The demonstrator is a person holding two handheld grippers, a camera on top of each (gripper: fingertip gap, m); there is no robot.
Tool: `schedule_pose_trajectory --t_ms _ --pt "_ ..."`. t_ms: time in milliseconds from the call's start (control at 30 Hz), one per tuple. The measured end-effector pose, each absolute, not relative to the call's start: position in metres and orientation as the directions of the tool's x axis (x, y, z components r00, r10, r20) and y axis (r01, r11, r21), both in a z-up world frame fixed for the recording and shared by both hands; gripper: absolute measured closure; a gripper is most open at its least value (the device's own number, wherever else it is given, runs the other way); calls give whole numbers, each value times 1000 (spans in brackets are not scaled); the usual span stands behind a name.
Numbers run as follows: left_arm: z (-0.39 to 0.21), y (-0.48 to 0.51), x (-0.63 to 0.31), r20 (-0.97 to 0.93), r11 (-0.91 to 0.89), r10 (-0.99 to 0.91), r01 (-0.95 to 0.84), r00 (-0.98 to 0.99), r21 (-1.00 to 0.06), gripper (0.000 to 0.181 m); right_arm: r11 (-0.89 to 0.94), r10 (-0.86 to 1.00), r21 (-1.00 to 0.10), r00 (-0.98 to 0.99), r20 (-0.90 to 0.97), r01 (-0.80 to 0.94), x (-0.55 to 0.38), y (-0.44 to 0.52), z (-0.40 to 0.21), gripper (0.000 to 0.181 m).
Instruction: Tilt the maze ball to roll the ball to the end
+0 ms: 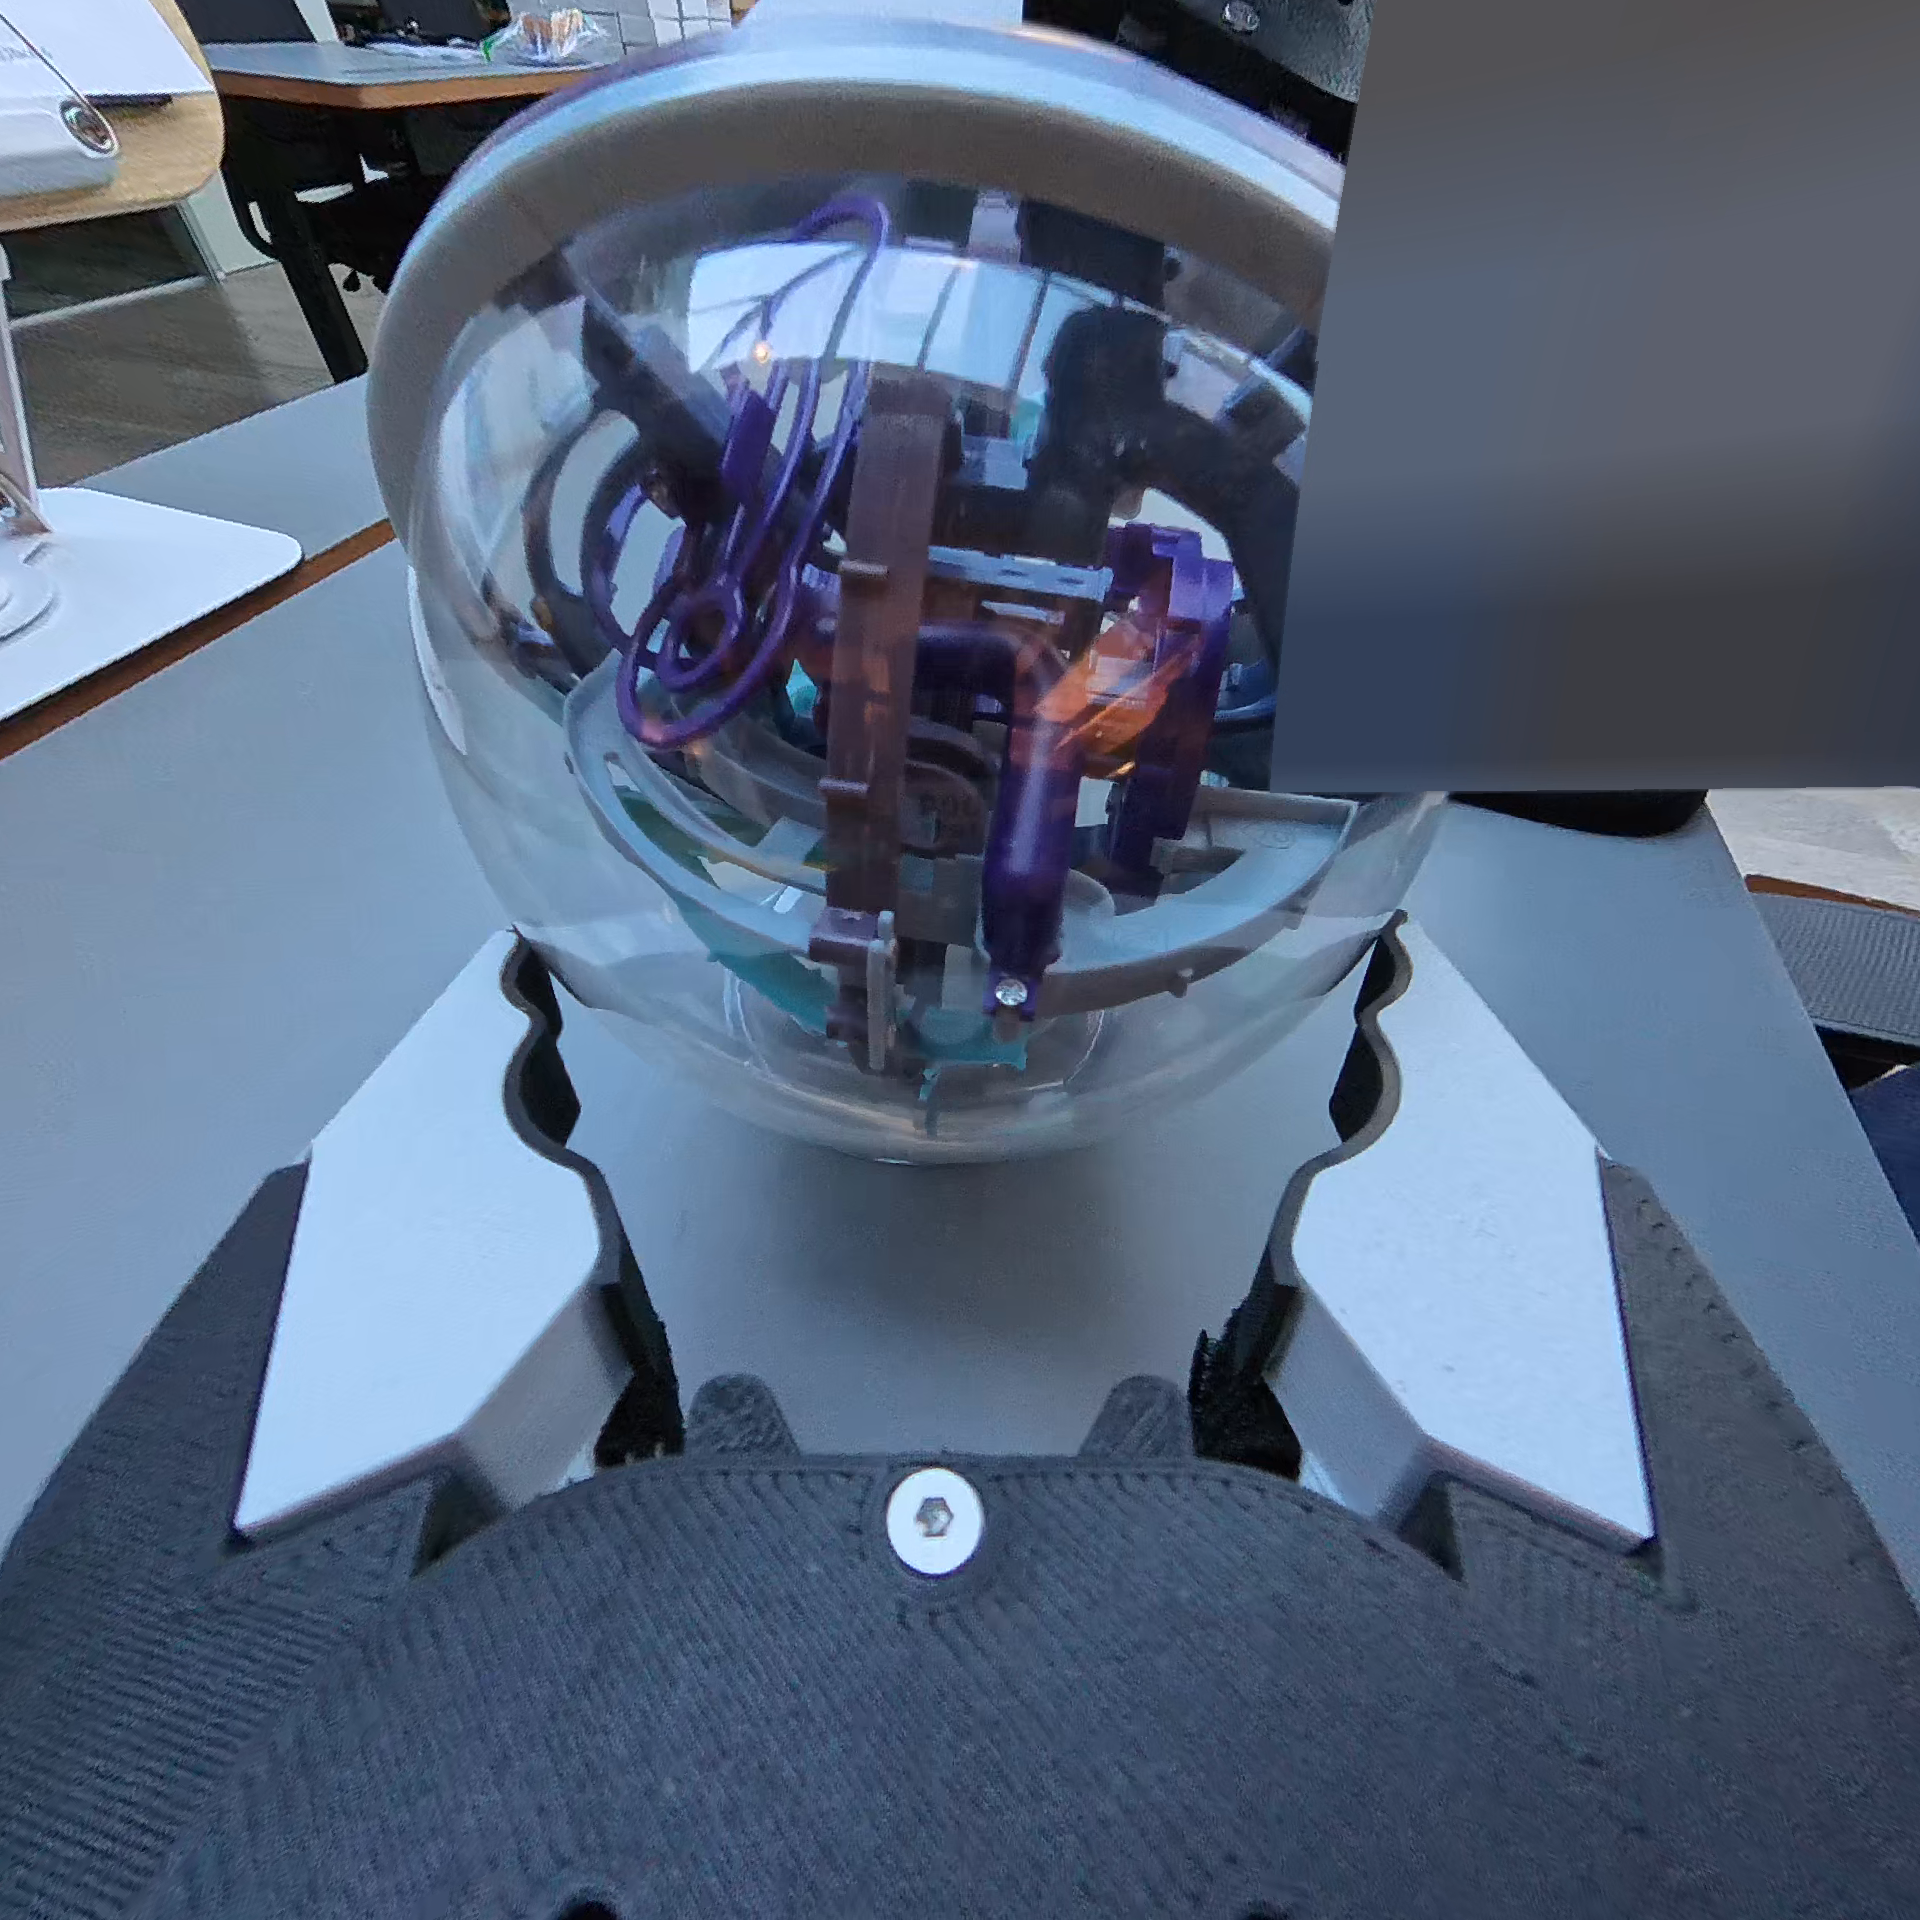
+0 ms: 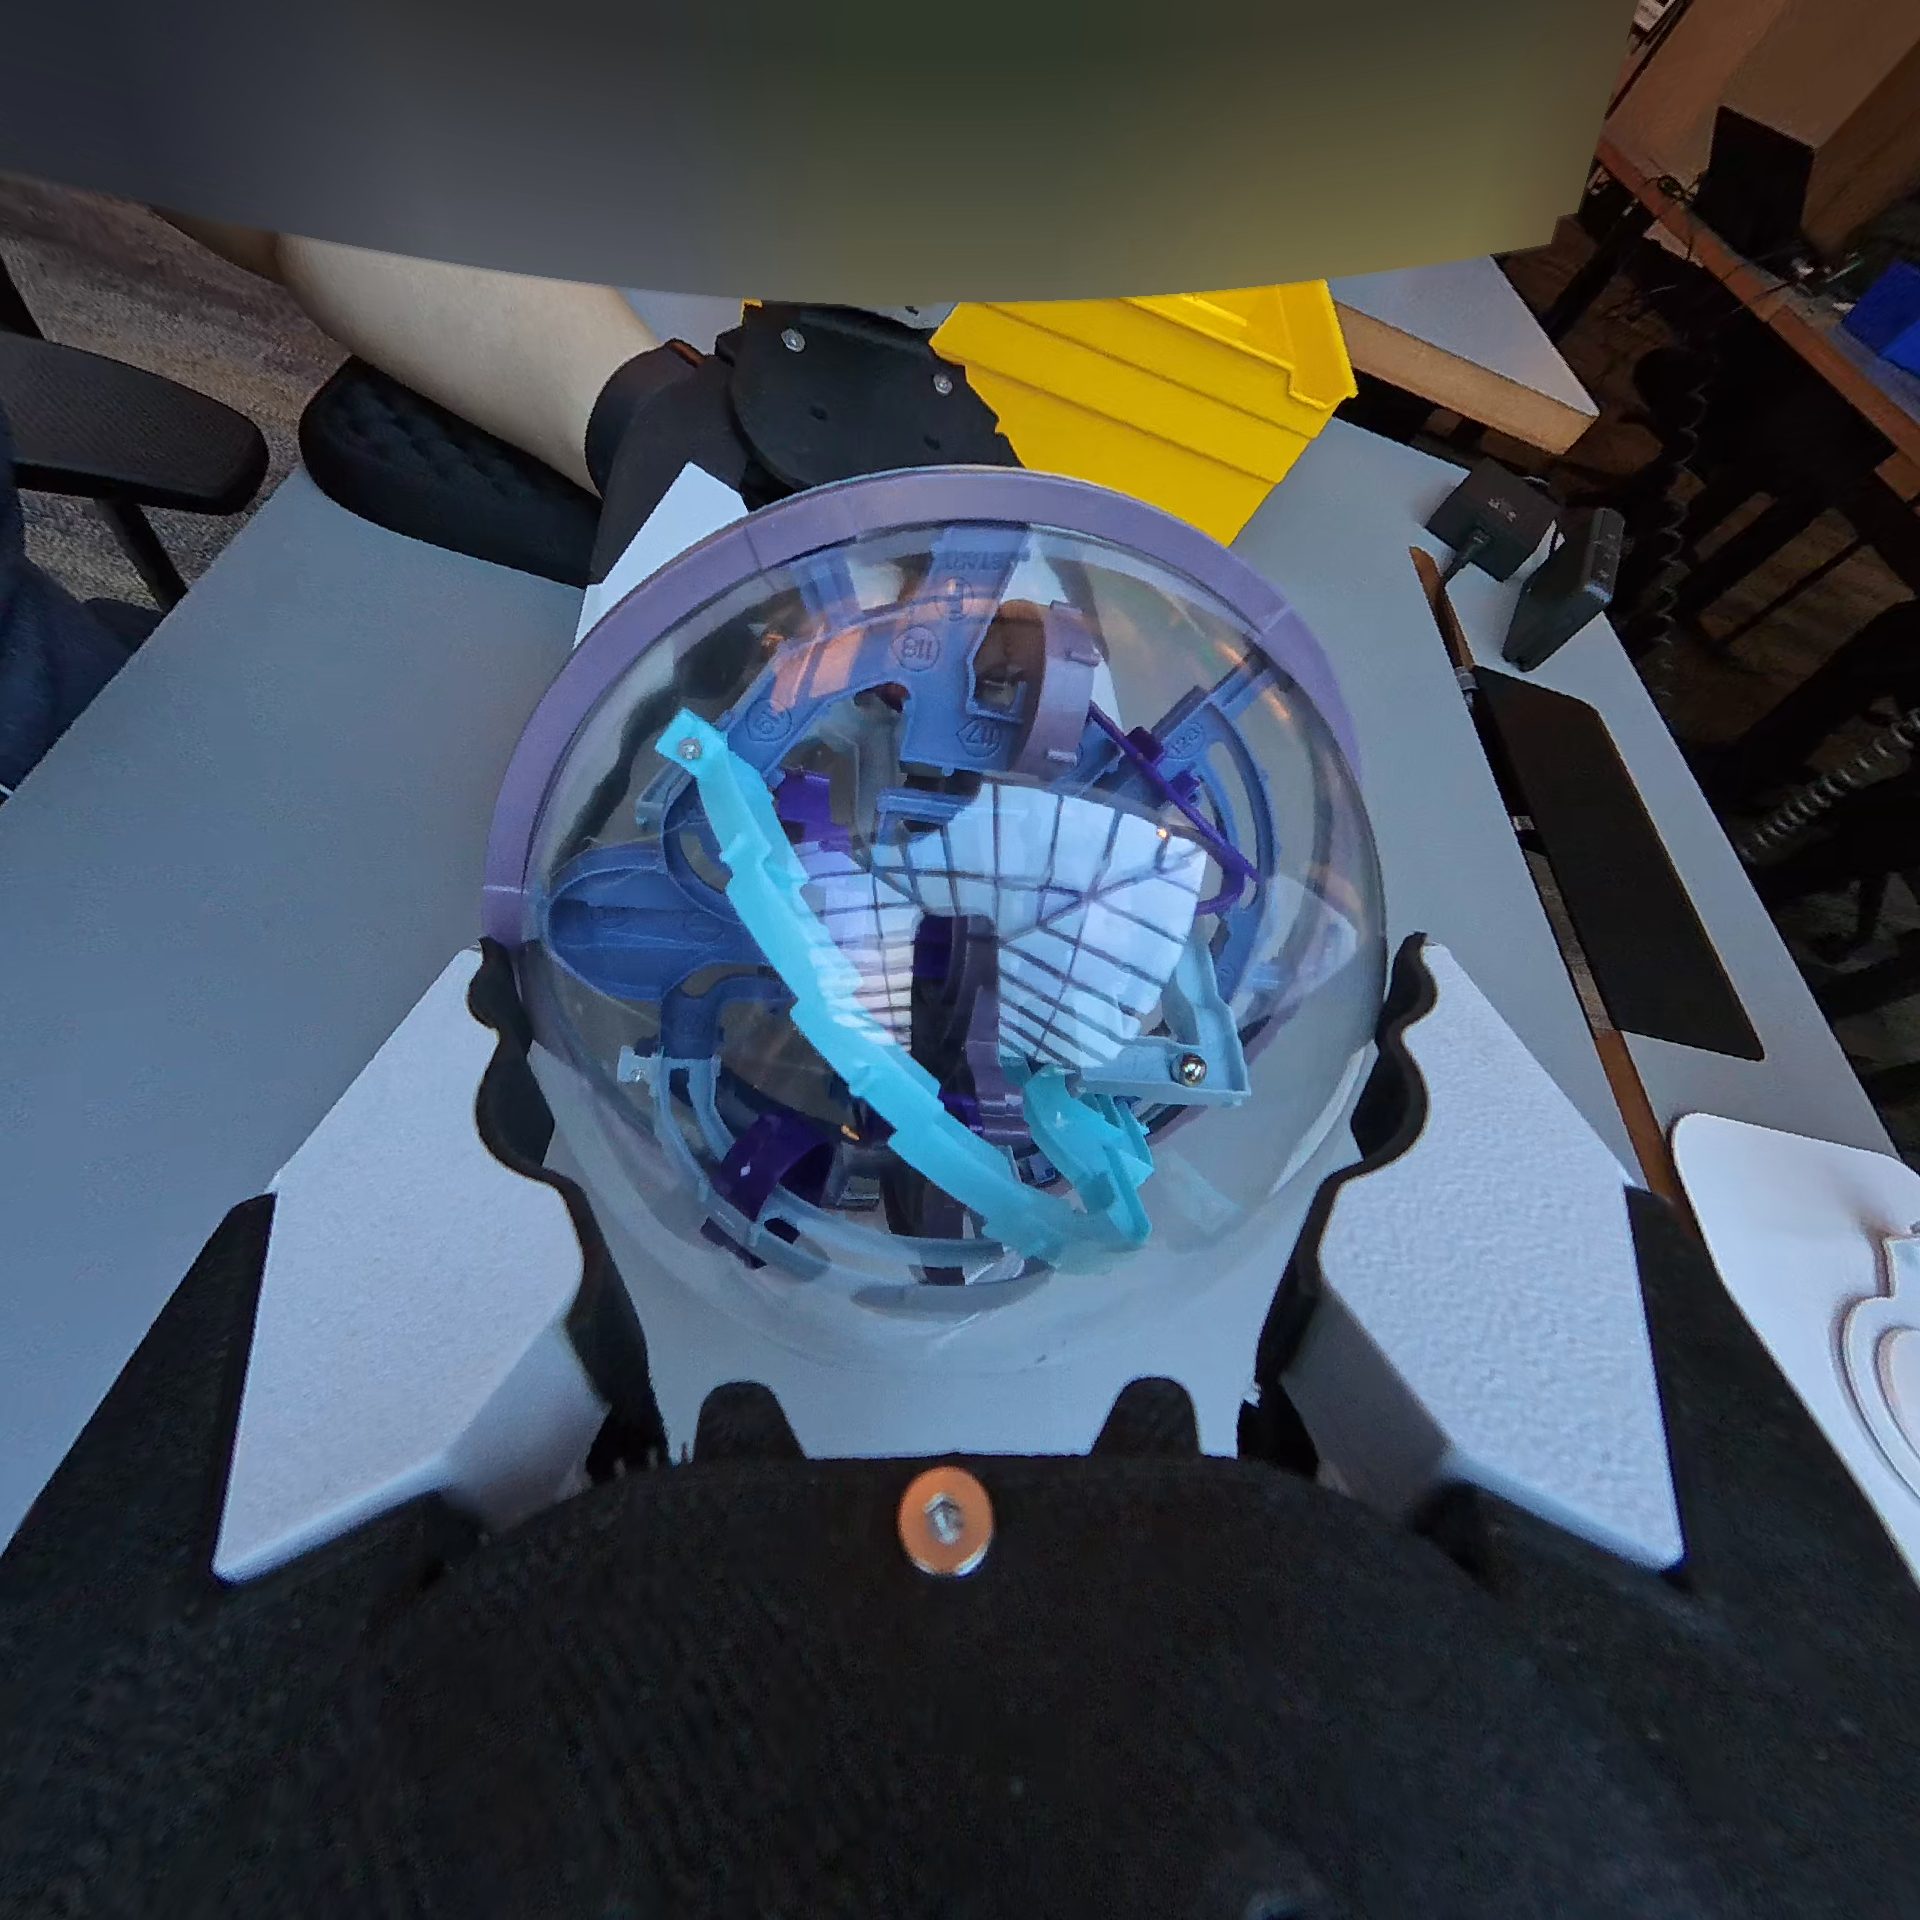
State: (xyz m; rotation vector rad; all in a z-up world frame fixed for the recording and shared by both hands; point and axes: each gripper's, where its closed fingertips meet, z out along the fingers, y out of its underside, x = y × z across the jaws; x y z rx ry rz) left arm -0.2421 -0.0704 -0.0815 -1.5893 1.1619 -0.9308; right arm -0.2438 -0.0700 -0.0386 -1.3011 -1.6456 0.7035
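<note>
Evidently both the left hand-held gripper [image 1: 956,997] and right hand-held gripper [image 2: 951,997] pinch the maze ball [image 1: 883,644]; its inner ball is unseen, so progress cannot be told.

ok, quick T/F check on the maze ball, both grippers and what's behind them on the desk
1. The maze ball sits between the left hand-held gripper fingers. True.
2. The right hand-held gripper is clear of the ball. False: its fingers flank the ball on both sides.
3. A yellow bin stands behind the ball in the right wrist view. True.
4. The ball's shell is opaque. False: it is clear, with the tracks visible inside.
</note>
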Motion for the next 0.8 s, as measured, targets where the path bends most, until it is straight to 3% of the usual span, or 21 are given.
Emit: schedule_pose_trajectory --t_ms 800 --pt "-57 -53 -278 84 -148 -934 -163 347 -976 33 267 963 -859 -103 247 436 -279 -51 -22 23"
